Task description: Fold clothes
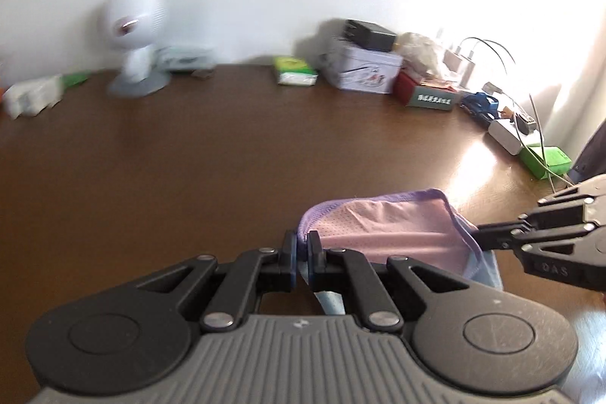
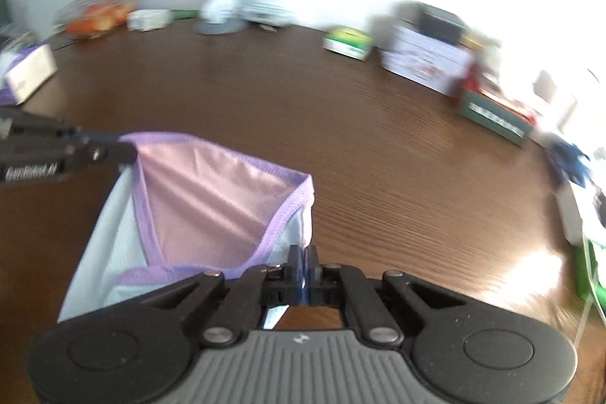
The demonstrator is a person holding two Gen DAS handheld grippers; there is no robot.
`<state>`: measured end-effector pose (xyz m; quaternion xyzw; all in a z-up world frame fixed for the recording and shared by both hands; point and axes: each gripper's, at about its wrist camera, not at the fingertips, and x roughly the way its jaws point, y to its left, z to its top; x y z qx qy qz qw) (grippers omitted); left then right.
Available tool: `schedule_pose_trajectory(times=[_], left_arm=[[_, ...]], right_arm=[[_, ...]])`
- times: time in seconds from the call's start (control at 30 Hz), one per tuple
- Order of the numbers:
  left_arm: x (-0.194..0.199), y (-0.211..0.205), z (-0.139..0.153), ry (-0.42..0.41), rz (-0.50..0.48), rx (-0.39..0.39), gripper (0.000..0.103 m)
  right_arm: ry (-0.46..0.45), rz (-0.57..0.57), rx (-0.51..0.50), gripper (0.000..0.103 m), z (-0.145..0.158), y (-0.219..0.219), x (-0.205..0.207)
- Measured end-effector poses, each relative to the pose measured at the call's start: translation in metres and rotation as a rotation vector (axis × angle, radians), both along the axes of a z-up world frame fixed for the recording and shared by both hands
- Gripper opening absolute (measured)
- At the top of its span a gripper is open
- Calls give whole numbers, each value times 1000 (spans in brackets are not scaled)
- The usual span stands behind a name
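A small garment [image 1: 394,233], pink mesh with purple trim and pale blue panels, hangs stretched between my two grippers above the brown table [image 1: 189,158]. My left gripper [image 1: 302,245] is shut on its left edge. My right gripper [image 2: 303,262] is shut on the garment [image 2: 212,203] at its right edge. In the left wrist view the right gripper [image 1: 478,236] comes in from the right, pinching the cloth. In the right wrist view the left gripper [image 2: 130,152] comes in from the left, pinching the cloth's far corner.
Along the wall stand a white round fan [image 1: 132,33], a green tissue pack [image 1: 295,70], a white box [image 1: 363,70], a red and green box [image 1: 428,93], chargers and cables [image 1: 511,124]. A purple-and-white box [image 2: 26,78] lies at the table's left.
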<state>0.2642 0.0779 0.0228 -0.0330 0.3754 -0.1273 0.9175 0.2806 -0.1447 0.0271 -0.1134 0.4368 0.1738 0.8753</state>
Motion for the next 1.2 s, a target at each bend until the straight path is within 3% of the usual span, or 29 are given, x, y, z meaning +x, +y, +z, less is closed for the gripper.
schedule_pose_trajectory(times=[0.1,0.13,0.17,0.2,0.23,0.3,0.33,0.37,0.43,0.57,0.7,0.8,0.83,0.87,1.03,1.13,1.2], left_arm=[[37,-24,-3,4,-52,9,6],[42,-28,-5,2,-34,32,14],[42,-32,-5,-14,-4,72,33],[36,-31,-4,-24,9,96,43],[24,-25,-1,-26,2,87,52],[-4,-10,10,-23,-20,58,52],[-21,-1,16,-18,-36,41,57],[-45,6,23,-48,-74,55,68],[-96,16,33,-91,-146,67,79],[-179,5,33,-132,-257,55,80],[-240,-29,22,-156,-339,37,80],[-241,-62,7,-133,-369,84,77],[-238,-68,1,-114,-375,88,66],[-239,-68,-1,-110,-371,89,63],[-247,-68,-12,-103,-358,105,60],[-252,-62,-8,-80,-333,106,61],[-259,-57,-3,-79,-320,81,63]], right_arm=[[-32,-64,20,0,-3,-14,14],[-58,-73,46,0,-4,-17,18],[-84,-83,71,1,-6,-21,23],[-95,-87,92,2,-6,-25,22],[-102,-91,111,6,-6,-29,21],[-128,-69,104,13,5,-34,2],[-144,-25,87,19,13,-35,-15],[-161,26,67,37,21,-36,-33],[-202,106,45,52,33,-39,-81],[-142,243,192,52,30,-52,-182],[-151,230,229,49,4,-49,-234],[-177,175,214,34,-11,-39,-245],[-164,168,230,24,-14,-39,-246],[-151,166,253,19,-18,-40,-245],[-170,145,232,18,-26,-43,-258],[-177,117,225,22,-27,-46,-269],[-228,122,231,26,-23,-52,-283]])
